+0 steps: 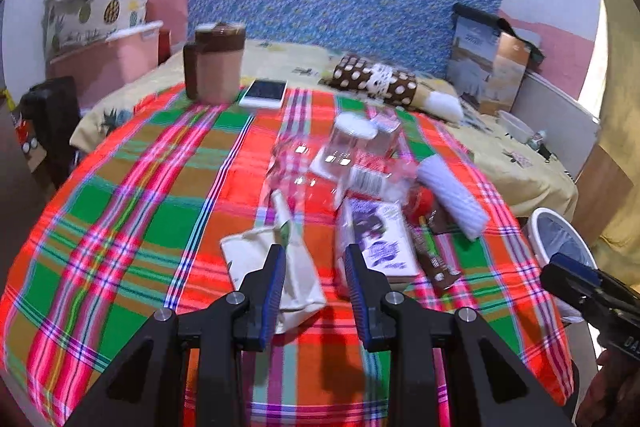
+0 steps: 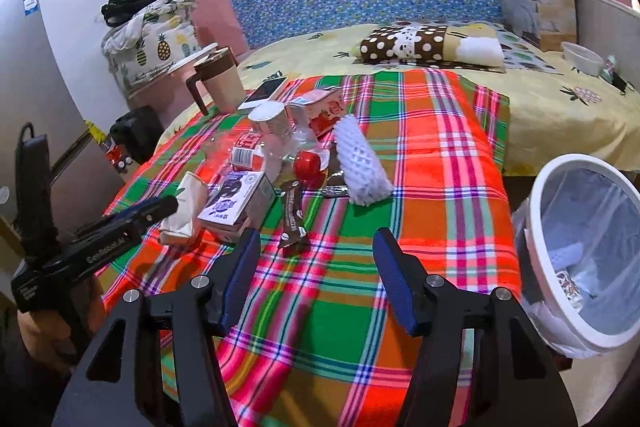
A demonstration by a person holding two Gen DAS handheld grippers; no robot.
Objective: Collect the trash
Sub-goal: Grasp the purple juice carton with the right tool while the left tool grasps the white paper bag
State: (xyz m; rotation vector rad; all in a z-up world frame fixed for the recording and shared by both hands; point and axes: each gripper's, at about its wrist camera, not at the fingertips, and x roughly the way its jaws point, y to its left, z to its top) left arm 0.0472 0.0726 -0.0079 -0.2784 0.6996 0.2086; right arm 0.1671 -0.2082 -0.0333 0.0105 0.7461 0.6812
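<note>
Trash lies in a heap on the plaid cloth: a cream paper pack, a purple-and-white carton, a brown wrapper, a white foam net sleeve and clear plastic containers. My left gripper hovers open over the cream pack and the carton's near edge, nothing pinched. My right gripper stands open above bare cloth, just short of the brown wrapper. A white lined bin stands off the cloth's right edge, some scraps inside.
A brown mug and a phone sit at the cloth's far left. A dotted pillow lies on the yellow bed behind. A person's hand holds the left gripper at the left.
</note>
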